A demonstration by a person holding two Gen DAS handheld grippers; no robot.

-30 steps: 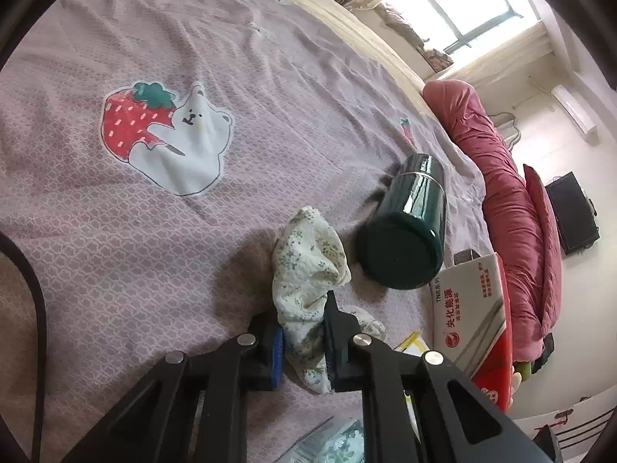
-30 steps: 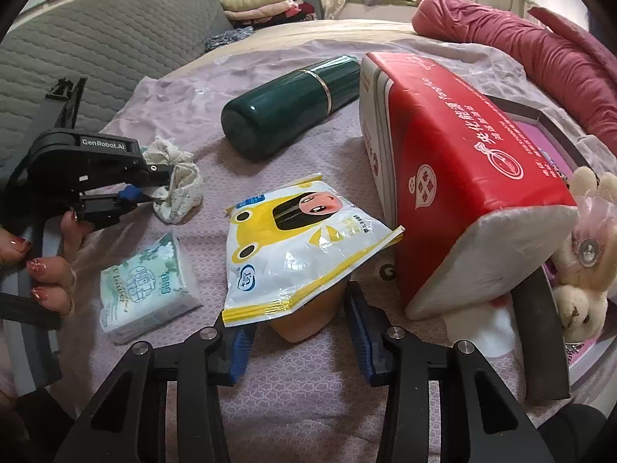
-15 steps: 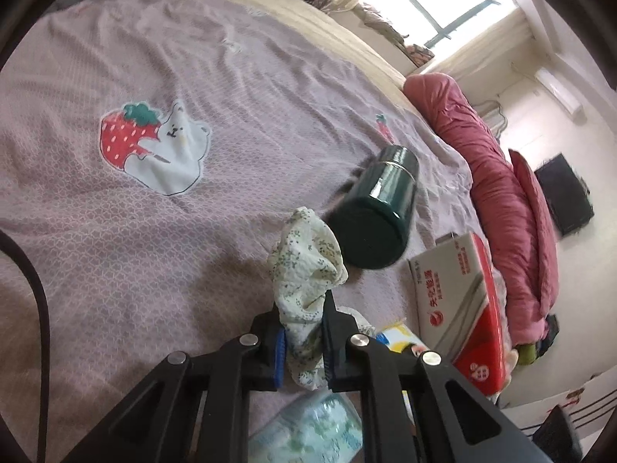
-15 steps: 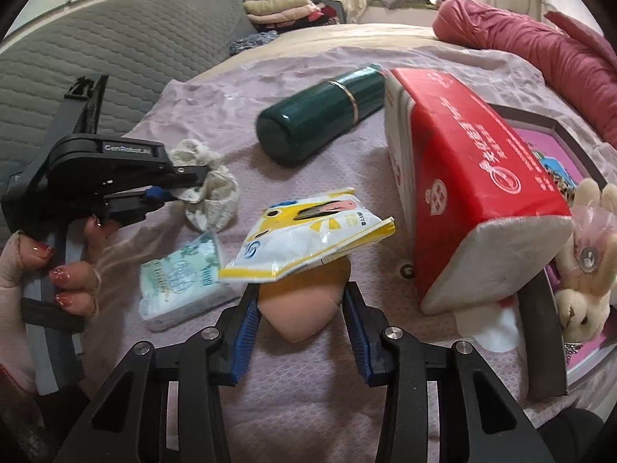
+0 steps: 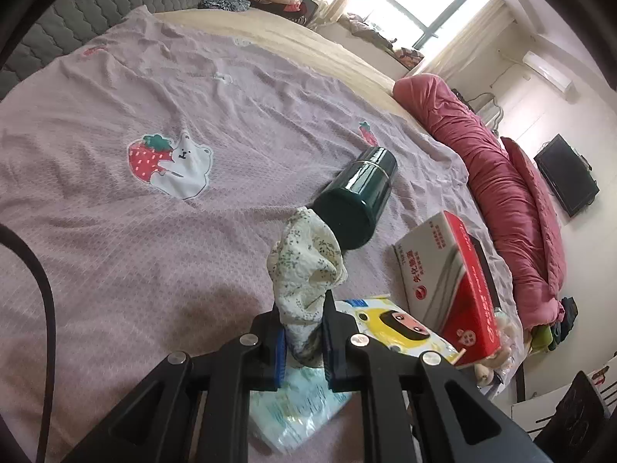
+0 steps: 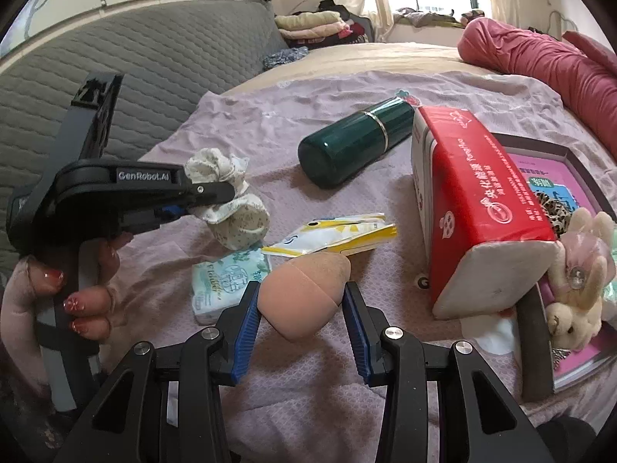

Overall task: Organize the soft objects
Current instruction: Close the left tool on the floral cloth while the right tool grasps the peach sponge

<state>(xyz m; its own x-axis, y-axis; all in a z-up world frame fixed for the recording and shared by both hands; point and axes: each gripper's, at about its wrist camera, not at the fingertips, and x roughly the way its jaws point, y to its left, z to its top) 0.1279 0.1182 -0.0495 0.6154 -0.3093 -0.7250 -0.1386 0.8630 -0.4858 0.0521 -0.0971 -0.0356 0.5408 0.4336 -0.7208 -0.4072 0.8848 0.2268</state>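
My left gripper (image 5: 302, 333) is shut on a floral cloth bundle (image 5: 304, 266), which hangs lifted off the purple bedspread (image 5: 135, 231); the right wrist view shows that left gripper (image 6: 216, 202) from the side with the bundle (image 6: 235, 220) in it and a hand below. My right gripper (image 6: 300, 301) is shut on a peach egg-shaped makeup sponge (image 6: 304, 289), held above the bed. Beneath them lie a pale green tissue pack (image 6: 227, 281) and a yellow and white wipes packet (image 6: 339, 233).
A dark green flask (image 6: 354, 142) lies on its side mid-bed. A red and white tissue box (image 6: 478, 208) stands to the right, beside a tray (image 6: 570, 154) with a plush bunny (image 6: 578, 293). A pink rolled quilt (image 6: 540, 61) lies beyond, a grey headboard (image 6: 135, 61) at left.
Both grippers have risen. The cloth bundle has come up off the bed in the left gripper, and the sponge has lifted clear of the wipes packet in the right.
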